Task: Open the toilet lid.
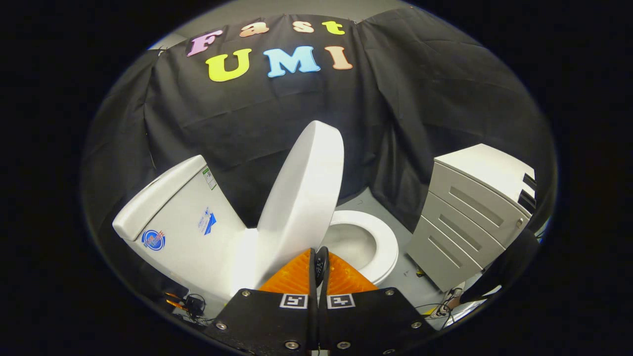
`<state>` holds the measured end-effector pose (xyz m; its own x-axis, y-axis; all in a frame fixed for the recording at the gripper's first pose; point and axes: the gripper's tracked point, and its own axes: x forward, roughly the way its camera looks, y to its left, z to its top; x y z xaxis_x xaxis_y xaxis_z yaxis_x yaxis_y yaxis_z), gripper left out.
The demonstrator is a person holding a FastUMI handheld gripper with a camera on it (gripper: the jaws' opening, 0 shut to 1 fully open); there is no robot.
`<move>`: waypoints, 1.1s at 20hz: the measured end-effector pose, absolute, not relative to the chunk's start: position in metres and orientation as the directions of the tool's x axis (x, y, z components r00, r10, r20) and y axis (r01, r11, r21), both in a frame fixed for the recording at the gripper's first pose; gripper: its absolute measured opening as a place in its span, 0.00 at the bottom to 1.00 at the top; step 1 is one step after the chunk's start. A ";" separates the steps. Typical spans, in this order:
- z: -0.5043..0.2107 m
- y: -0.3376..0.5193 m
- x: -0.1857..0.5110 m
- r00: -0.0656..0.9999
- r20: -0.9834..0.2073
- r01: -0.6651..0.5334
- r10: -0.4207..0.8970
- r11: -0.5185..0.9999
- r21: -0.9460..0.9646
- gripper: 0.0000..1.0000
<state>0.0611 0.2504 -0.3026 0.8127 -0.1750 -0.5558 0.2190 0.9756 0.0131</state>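
A white toilet stands in front of the black cloth wall, with its tank to the left. The lid is raised and stands nearly upright, tilted a little away from the tank. The seat ring and the open bowl lie exposed to the right of the lid. My gripper is shut, its two fingers pressed together with nothing between them. The fingertips sit just in front of the lid's lower edge, beside the bowl's near rim.
A grey drawer cabinet stands to the right of the toilet, with a strip of grey floor between them. A dark sleeve reaches in below the cabinet. Loose cables lie on the floor under the tank.
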 end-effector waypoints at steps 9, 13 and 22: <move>-0.286 0.278 0.066 0.830 -0.527 0.184 -0.183 0.982 -0.051 0.00; -0.279 0.292 0.067 0.838 -0.516 0.170 -0.180 0.983 -0.068 0.00; -0.266 0.330 0.073 0.855 -0.489 0.097 -0.175 0.979 -0.179 0.00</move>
